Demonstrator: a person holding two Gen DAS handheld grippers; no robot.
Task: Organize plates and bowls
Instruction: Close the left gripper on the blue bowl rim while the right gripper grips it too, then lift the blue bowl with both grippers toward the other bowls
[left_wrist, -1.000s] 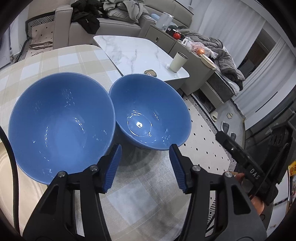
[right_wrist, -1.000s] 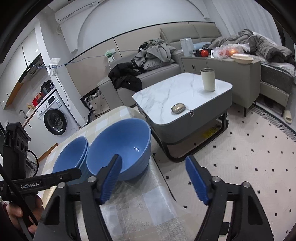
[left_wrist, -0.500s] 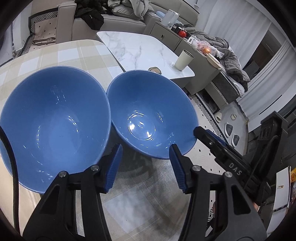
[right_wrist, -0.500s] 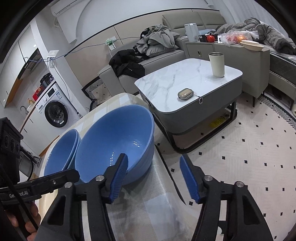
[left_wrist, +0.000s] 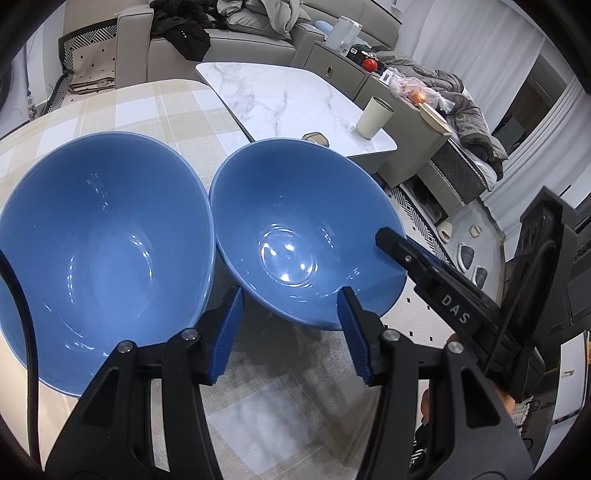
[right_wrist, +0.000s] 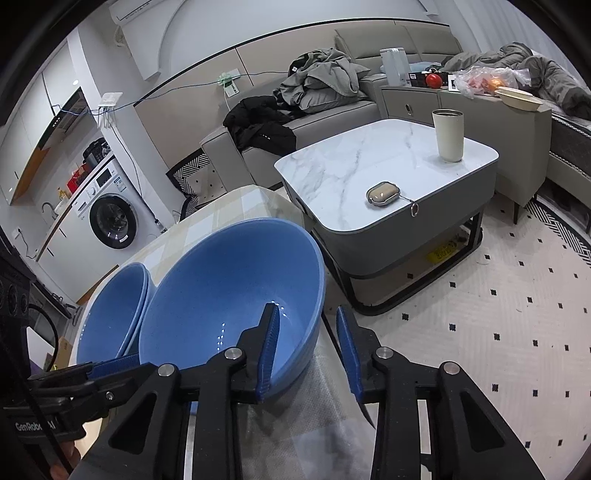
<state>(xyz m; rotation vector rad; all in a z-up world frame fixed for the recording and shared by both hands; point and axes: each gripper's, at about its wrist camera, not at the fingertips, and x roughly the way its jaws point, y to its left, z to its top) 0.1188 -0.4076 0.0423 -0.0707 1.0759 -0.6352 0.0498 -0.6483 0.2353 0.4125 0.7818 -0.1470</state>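
Note:
Two blue bowls stand side by side on a checked tablecloth (left_wrist: 258, 417). In the left wrist view the larger-looking bowl (left_wrist: 103, 251) is at the left and the other bowl (left_wrist: 295, 236) at the right. My left gripper (left_wrist: 290, 317) is open, its tips just below that right bowl's near wall. My right gripper (right_wrist: 306, 317) straddles the same bowl's (right_wrist: 229, 295) rim: one finger inside, one outside. Its jaws are closing, with a gap still showing beside the outer finger. The other bowl (right_wrist: 110, 314) sits behind at the left.
The table edge runs just right of the gripped bowl. Beyond it stands a marble coffee table (right_wrist: 388, 158) with a cream cup (right_wrist: 448, 134) and a small case (right_wrist: 382, 194). A sofa with clothes (right_wrist: 321, 81) and a washing machine (right_wrist: 110, 221) lie further back.
My right gripper has moved in onto the near bowl and its jaws have narrowed around the rim. My left gripper has come closer to both bowls and stayed open.

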